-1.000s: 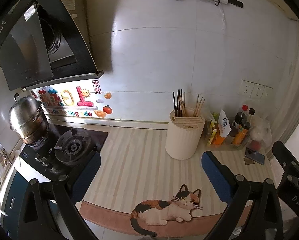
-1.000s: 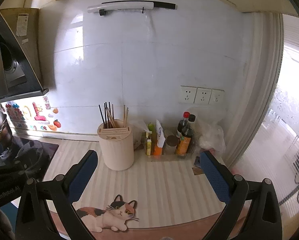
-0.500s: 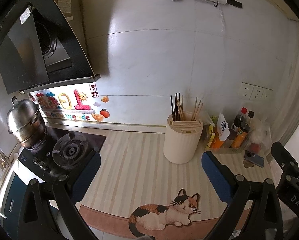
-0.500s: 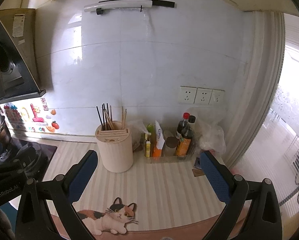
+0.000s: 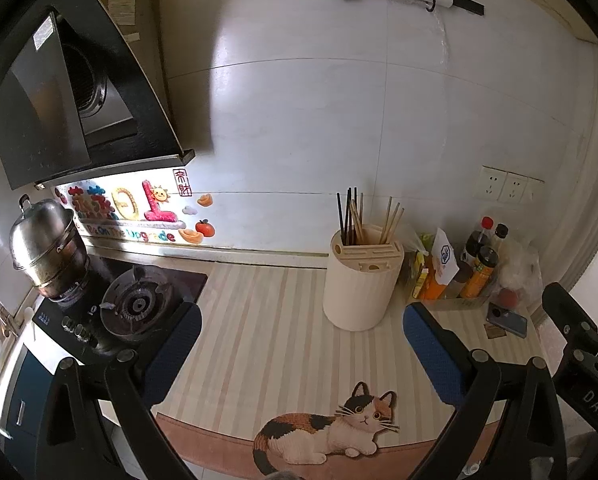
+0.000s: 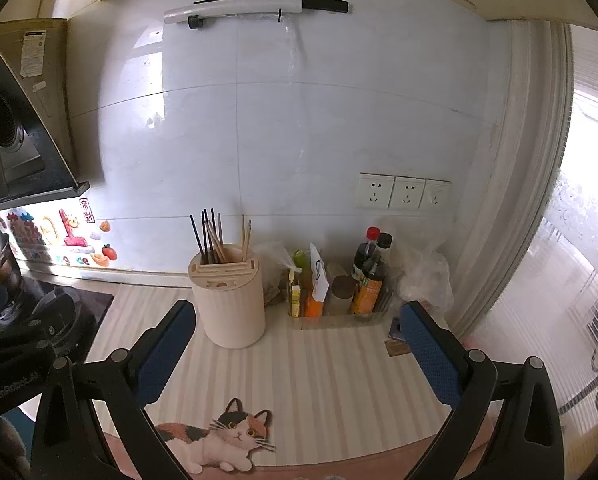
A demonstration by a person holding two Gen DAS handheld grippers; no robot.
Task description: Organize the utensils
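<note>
Both claws, left claw and right claw, hang apart and empty above the counter. The chopsticks stand loosely in the holder mid-frame; a careless reach may tip it into the bottles.

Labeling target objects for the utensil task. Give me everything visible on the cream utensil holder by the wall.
The utensil holder is a cream, matte, plastic-looking cylinder with faint vertical ribbing, standing upright on the striped counter mat near the tiled wall. Its top is a slotted insert: narrow slits in front, open wells behind. Black chopsticks and pale wooden chopsticks stand in the rear wells, leaning slightly. A clear condiment tray sits to its right, apart. Neither gripper touches it.
</note>
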